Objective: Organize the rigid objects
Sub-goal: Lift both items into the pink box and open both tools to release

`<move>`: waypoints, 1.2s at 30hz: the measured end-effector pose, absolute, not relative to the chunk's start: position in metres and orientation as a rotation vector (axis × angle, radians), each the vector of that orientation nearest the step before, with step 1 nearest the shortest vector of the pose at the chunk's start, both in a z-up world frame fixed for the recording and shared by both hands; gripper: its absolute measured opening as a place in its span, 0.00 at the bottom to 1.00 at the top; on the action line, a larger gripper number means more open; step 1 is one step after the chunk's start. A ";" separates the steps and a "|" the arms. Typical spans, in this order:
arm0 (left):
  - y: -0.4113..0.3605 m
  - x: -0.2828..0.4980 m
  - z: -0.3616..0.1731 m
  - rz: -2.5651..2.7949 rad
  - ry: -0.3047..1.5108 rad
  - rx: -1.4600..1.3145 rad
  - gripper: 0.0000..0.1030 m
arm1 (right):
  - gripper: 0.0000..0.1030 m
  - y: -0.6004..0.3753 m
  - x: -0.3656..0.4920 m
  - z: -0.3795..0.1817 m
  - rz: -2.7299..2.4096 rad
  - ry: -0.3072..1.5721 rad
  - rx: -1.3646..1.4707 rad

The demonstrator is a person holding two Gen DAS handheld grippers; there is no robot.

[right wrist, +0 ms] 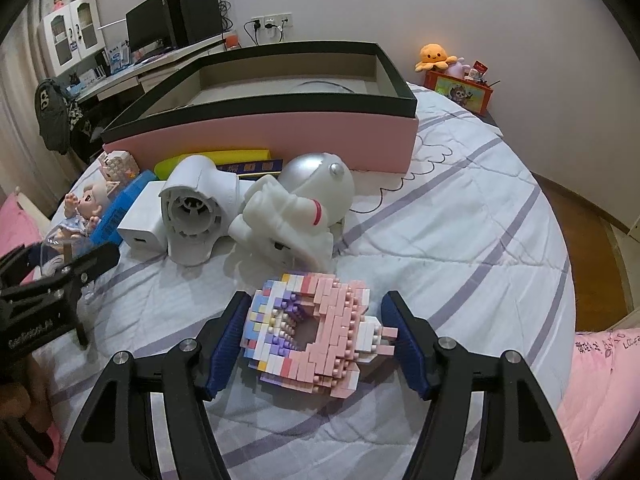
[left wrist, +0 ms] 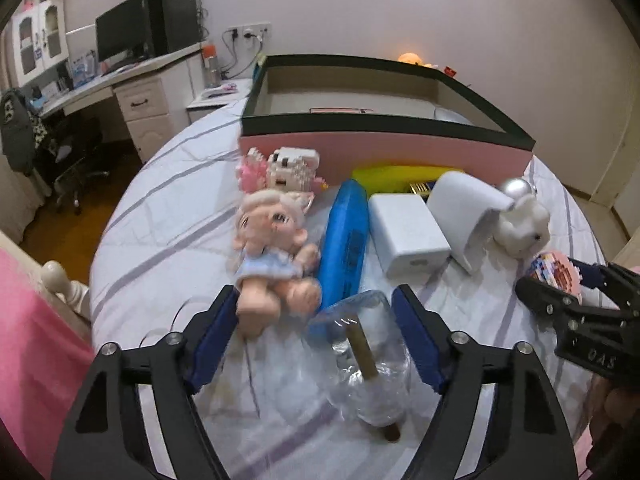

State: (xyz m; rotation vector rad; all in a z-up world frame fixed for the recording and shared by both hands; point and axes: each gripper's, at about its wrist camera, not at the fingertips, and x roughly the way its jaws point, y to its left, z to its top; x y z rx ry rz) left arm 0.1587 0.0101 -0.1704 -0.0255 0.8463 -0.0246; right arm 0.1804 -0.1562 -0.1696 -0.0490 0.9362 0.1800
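Striped bedsheet (right wrist: 460,216), pink storage box (right wrist: 280,132) behind clutter. Our right gripper (right wrist: 316,336) pads squeezing brick-built donut (right wrist: 312,332); lift level. Left gripper (left wrist: 320,340) wide, straddling clear plastic bottle (left wrist: 360,360), no contact; we centre before closing.

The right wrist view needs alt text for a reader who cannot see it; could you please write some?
The right gripper frames a pastel brick-built model on a striped bedspread, its jaws at either side. Behind lie a white astronaut figure, a white fan-like housing and an open pink box. The left gripper shows at the left edge.
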 end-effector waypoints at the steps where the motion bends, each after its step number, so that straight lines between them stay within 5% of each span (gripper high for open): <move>1: 0.010 0.154 -0.172 -0.020 0.845 -0.028 0.88 | 0.66 -0.156 0.180 -0.169 0.182 0.938 -0.044; 15: 0.003 0.145 -0.180 -0.019 0.864 -0.045 0.90 | 0.66 -0.158 0.181 -0.169 0.188 0.944 -0.035; 20: -0.005 0.142 -0.175 -0.067 0.851 -0.032 0.42 | 0.66 -0.159 0.181 -0.168 0.203 0.944 -0.030; 36: 0.008 0.128 -0.136 -0.143 0.798 -0.075 0.37 | 0.66 -0.168 0.172 -0.146 0.247 0.903 0.031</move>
